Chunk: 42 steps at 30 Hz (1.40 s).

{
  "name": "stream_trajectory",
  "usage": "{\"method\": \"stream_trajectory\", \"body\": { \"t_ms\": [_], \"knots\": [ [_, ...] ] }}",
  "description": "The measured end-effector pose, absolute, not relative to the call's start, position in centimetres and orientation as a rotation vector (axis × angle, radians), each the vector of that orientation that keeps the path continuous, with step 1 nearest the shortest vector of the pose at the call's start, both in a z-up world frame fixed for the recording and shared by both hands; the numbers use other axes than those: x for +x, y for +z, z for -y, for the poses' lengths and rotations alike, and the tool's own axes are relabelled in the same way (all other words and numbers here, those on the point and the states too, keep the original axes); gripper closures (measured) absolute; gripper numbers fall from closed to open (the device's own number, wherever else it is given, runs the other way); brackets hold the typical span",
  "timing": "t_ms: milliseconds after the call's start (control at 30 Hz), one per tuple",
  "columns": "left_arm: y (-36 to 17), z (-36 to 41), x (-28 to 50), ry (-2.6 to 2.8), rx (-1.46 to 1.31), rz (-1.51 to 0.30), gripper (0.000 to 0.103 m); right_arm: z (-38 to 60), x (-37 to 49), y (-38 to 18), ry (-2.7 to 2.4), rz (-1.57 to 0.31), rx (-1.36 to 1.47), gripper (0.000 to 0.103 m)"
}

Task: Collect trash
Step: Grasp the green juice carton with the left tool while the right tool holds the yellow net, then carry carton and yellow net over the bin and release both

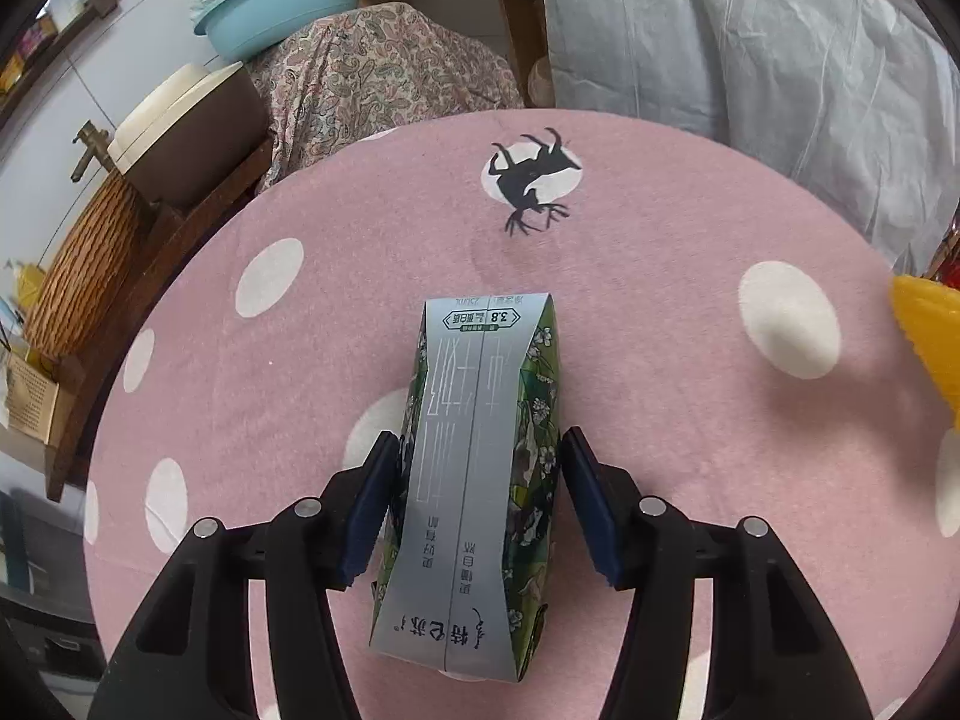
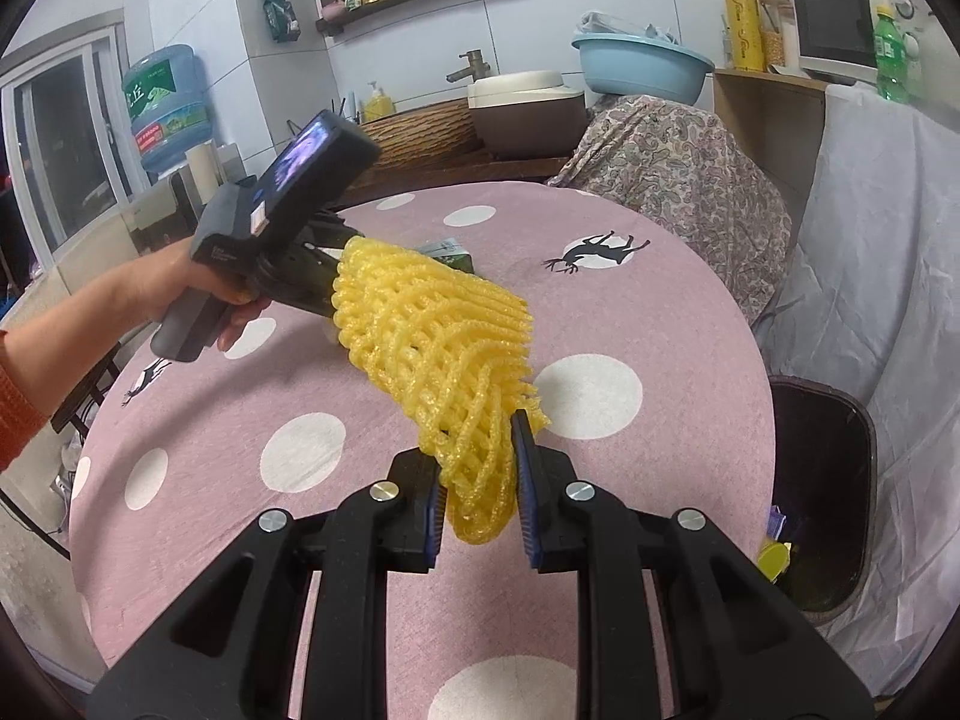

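A silver and green milk carton (image 1: 480, 450) lies on the pink spotted tablecloth (image 1: 660, 312). My left gripper (image 1: 480, 456) straddles it, the left pad touching its side, the right pad a small gap off, jaws open. In the right wrist view my right gripper (image 2: 477, 480) is shut on a yellow foam fruit net (image 2: 432, 336), held above the table. The left gripper's body (image 2: 282, 222) and the hand holding it show behind the net, with a corner of the carton (image 2: 447, 252). The net's edge shows in the left wrist view (image 1: 927, 330).
A dark trash bin (image 2: 828, 480) with some wrappers inside stands at the table's right edge. A paisley-covered object (image 2: 678, 168), a blue basin (image 2: 642, 63) and a rice cooker (image 2: 522, 108) stand behind the table. A grey sheet (image 2: 870, 228) hangs at right.
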State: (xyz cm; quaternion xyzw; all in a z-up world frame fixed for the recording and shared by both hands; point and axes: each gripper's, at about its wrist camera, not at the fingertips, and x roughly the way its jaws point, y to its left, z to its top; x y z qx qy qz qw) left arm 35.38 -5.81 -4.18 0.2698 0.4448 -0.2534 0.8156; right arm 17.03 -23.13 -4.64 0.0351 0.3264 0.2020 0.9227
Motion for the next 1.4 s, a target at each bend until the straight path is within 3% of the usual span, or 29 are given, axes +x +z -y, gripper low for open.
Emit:
{"method": "stream_trajectory", "body": {
  "t_ms": [800,1200,1400],
  "knots": [
    [0.0,12.3,24.7,-0.779,0.208,-0.752,0.050,28.6,13.1,-5.6,0.352,-0.624,0.202,0.082],
    [-0.2,18.1,24.2,-0.833,0.183,-0.726,0.050,38.8,12.3,-5.8,0.114,-0.567,0.330,0.082],
    [0.0,21.3,24.2,-0.872,0.154,-0.715,0.050,43.8,15.6,-9.5,-0.006,-0.665,0.376,0.082]
  ]
}}
